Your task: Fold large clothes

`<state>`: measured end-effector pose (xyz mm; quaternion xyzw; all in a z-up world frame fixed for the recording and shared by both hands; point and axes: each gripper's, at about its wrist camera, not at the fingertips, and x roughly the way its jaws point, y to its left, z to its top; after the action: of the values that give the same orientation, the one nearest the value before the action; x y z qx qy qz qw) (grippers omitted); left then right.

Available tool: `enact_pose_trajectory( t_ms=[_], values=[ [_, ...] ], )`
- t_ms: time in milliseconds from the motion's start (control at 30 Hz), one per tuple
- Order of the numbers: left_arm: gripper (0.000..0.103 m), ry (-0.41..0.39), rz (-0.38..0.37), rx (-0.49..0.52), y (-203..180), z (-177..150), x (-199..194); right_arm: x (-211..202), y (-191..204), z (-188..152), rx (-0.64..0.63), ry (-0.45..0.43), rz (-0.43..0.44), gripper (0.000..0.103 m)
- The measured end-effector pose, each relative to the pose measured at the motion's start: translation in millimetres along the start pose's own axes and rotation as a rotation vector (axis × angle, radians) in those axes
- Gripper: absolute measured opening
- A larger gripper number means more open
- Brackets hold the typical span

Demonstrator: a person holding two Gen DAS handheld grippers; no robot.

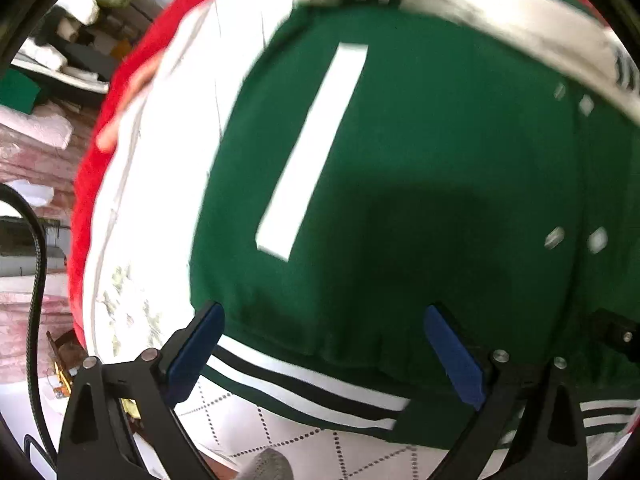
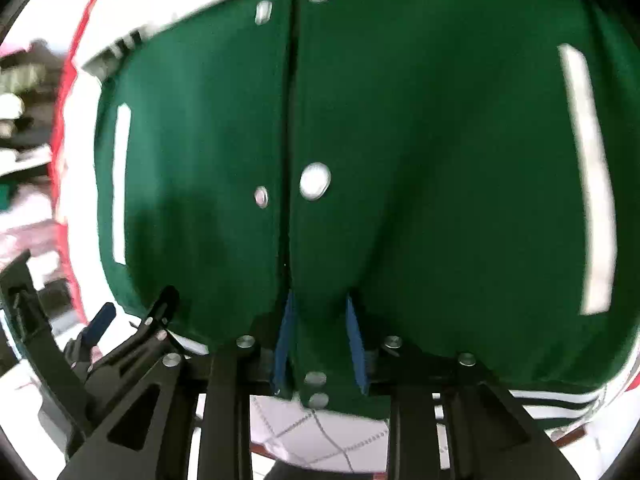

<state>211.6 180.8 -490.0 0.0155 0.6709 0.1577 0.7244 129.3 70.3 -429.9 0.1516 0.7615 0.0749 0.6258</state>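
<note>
Right gripper [image 2: 320,344]: blue pads [image 2: 285,344] are set narrow with the hem of the green jacket [image 2: 420,168] pinched between them at 6 o'clock, right by the snap placket. The hem is probably gripped there so the front edge can be lifted for a fold

Left gripper [image 1: 324,354]: jaws are spread wide, nothing held. The pads [image 1: 456,360] straddle the jacket's striped waistband [image 1: 304,392] without pressing it, so it looks staged for a second hem grab

Jacket is laid front-up and flat on a white quilted sheet [image 1: 256,432], hem nearest both cameras, body running toward 12 o'clock. That puts both hem corners in reach

Snap buttons [image 2: 315,181] are seen undone along the placket, which is left slightly gapped

White pocket strips [image 1: 312,152] are seen to either side of the placket. A white sleeve with striped cuff [image 1: 500,12] is draped across the far end at 12–2 o'clock, apparently already folded in

Red fabric [image 1: 100,152] borders the sheet at 9–10 o'clock; clutter beyond is too blurred to identify
</note>
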Motion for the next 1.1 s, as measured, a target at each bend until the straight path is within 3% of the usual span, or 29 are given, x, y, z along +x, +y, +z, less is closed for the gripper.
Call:
enact_pose_trajectory(
  t_ms=[100, 233, 300, 333, 433, 500, 600, 633, 800, 967, 1100],
  values=[
    [0.103, -0.062, -0.038, 0.012, -25.4, 19.6, -27.3, -50.3, -36.3, 7.0, 0.04, -0.098, -0.03, 0.038],
    [0.103, -0.125, -0.099, 0.06, -92.2, 44.7, -38.0, -109.8, -149.6, 36.3, 0.173, -0.241, -0.121, 0.043],
    [0.103, -0.151, -0.077, 0.105, -130.7, 55.1, -36.4, -128.9, -188.4, 51.4, 0.222, -0.289, -0.181, 0.043],
    [0.103, -0.155, -0.069, 0.116, -142.1, 60.3, -30.2, -134.4, -225.8, 74.7, 0.236, -0.302, -0.19, 0.043],
    [0.103, -0.157, 0.012, 0.147, -184.4, 81.9, -10.2, -138.1, -264.1, 118.6, 0.235, -0.35, -0.238, 0.043],
    [0.103, -0.129, 0.067, 0.148, -202.1, 90.9, 10.3, -126.7, -271.4, 142.1, 0.22, -0.359, -0.224, 0.043],
    [0.103, -0.14, 0.086, 0.127, -201.0, 92.5, 19.3, -102.4, -280.0, 171.5, 0.205, -0.336, -0.198, 0.042],
    [0.103, -0.146, 0.09, 0.127, -199.3, 88.7, 17.0, -96.1, -282.9, 176.7, 0.203, -0.33, -0.186, 0.035],
    [0.103, -0.176, 0.136, 0.134, -211.9, 71.1, 7.5, -95.1, -324.8, 178.1, 0.296, -0.3, -0.128, 0.028],
    [0.103, -0.138, 0.158, 0.096, -210.6, 76.4, -9.1, -114.0, -309.4, 179.6, 0.208, -0.24, -0.123, 0.029],
    [0.103, -0.166, 0.183, 0.093, -205.8, 63.9, -19.8, -128.0, -296.2, 171.4, 0.109, -0.241, -0.096, 0.032]
  ],
)
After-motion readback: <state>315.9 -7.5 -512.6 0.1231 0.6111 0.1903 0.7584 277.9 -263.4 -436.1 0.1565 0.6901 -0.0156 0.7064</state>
